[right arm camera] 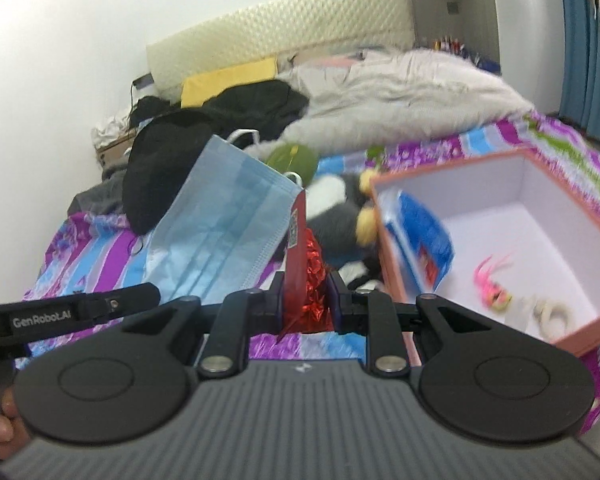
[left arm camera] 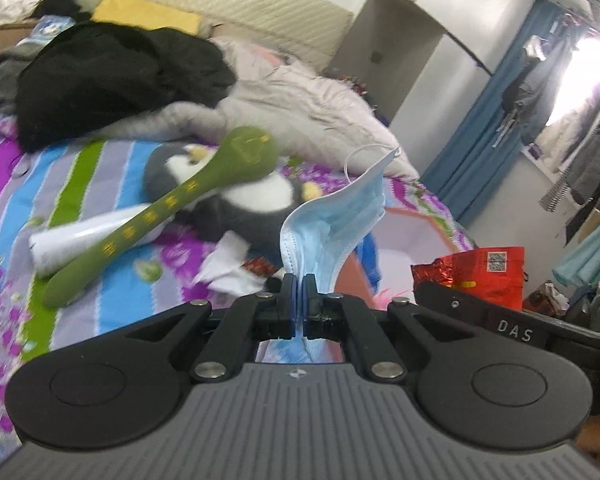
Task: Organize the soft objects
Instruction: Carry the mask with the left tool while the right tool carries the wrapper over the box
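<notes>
— Between the tips of the left gripper (left arm camera: 299, 280), what is caught?

— A blue face mask (left arm camera: 332, 216). The jaws are clenched tight on its lower edge, and it rises crumpled above them, one white ear loop curling at the top. From the right wrist view the same mask (right arm camera: 220, 236) hangs wide and flat, off the bed.

— And the right gripper (right arm camera: 305, 280)?

— Grasping a red foil packet (right arm camera: 302, 268), jaws part way apart with the crinkled foil squeezed between them. The left wrist view shows that packet (left arm camera: 474, 276) sticking up from the other tool, a printed code square on its face.

— Whose fingers are those at the corner?

— A person's fingers (right arm camera: 0, 420), wrapped on the left tool's handle.

— What lies past the tongs?

— On the striped, flowered bedspread (left arm camera: 100, 200), a green plush stick (left arm camera: 172, 204) with yellow marks lies over a grey and white plush toy (left arm camera: 236, 196) and a white tube (left arm camera: 84, 240). Behind them sit a black garment (left arm camera: 112, 76) and a pale fluffy blanket (left arm camera: 300, 108).

— And the box?

— An open pink-sided box (right arm camera: 500, 236) rests on the bed's near right corner, just right of the red packet. Inside are a blue packet (right arm camera: 420, 232) leaning on its left wall, a small pink tuft (right arm camera: 492, 280) and a pale ring-shaped thing, too blurred to name.
</notes>
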`<action>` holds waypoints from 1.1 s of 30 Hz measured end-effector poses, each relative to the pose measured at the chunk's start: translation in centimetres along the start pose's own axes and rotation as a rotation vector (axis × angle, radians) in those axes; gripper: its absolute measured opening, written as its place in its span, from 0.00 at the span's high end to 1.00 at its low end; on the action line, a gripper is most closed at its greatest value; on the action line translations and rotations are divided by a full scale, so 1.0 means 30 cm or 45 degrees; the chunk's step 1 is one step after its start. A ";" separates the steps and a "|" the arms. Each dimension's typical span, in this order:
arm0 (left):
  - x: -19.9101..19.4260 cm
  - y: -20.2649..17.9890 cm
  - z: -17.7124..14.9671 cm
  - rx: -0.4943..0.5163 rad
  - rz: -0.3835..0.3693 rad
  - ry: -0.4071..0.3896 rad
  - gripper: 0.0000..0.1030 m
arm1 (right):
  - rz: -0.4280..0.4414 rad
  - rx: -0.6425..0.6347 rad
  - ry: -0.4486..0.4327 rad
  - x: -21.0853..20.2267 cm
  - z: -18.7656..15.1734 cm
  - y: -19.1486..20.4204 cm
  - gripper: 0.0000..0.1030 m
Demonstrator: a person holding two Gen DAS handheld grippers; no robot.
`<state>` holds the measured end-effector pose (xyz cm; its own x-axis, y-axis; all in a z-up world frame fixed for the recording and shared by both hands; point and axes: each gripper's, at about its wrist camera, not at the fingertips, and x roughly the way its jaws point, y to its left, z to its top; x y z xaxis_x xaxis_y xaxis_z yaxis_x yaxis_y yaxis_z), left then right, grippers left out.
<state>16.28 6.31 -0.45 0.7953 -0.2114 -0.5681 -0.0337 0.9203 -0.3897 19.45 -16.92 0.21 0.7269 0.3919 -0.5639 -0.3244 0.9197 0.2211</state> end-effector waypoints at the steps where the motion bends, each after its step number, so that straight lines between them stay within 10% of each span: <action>1: 0.010 -0.021 0.018 0.011 -0.015 -0.002 0.97 | -0.009 -0.007 -0.014 -0.006 0.012 -0.009 0.76; 15: 0.316 -0.381 0.213 0.170 -0.173 0.133 0.97 | -0.237 0.045 0.033 0.023 0.190 -0.309 0.76; 33: 0.817 -0.529 0.053 0.362 -0.071 0.543 0.96 | -0.283 0.224 0.431 0.275 0.036 -0.632 0.76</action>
<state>37.27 -12.97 -7.02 0.4720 -0.3236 -0.8201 0.2147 0.9444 -0.2491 32.25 -31.11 -7.79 0.5189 0.1813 -0.8353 -0.0530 0.9822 0.1803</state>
